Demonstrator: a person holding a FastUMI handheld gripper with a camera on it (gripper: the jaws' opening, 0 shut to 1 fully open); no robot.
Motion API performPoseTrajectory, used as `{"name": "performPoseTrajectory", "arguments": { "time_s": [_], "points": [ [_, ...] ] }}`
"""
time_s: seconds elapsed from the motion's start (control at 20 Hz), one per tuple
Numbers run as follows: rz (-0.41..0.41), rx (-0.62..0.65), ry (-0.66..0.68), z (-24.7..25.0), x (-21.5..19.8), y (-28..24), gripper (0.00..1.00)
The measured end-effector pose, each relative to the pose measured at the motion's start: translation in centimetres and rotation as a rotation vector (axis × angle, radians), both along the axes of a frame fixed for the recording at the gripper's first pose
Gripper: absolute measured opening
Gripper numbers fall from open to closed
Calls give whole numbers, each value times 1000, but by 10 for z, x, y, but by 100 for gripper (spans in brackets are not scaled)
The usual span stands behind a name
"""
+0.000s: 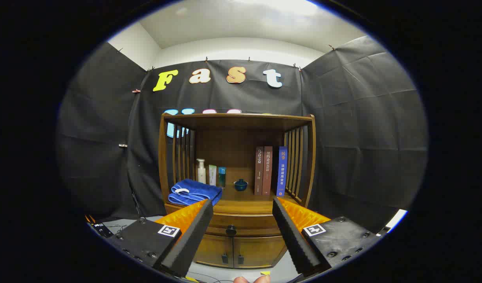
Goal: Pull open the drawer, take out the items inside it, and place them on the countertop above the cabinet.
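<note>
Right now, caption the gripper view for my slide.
Open gripper faces the closed drawer's knob on the wooden cabinet.

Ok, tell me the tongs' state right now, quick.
Tongs: open, holding nothing, fingers spread apart, with the closed drawer's knob between them and further ahead.

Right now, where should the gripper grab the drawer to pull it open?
Probably the small dark knob at the middle of the drawer front, under the countertop. It sticks out toward the open gripper, so come straight from the front, a finger on each side, close, then pull back. The rest of the front looks flat, with nothing else to pinch.
</note>
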State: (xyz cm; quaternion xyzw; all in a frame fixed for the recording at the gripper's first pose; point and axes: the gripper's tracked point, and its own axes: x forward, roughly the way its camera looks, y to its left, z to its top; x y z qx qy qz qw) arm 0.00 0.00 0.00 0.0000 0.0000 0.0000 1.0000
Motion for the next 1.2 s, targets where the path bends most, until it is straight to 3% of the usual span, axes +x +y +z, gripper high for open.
{"name": "performPoseTrajectory", "arguments": {
  "time_s": [1.2],
  "points": [
    [-29, -6, 5, -8, 8, -11, 98]
  ]
}}
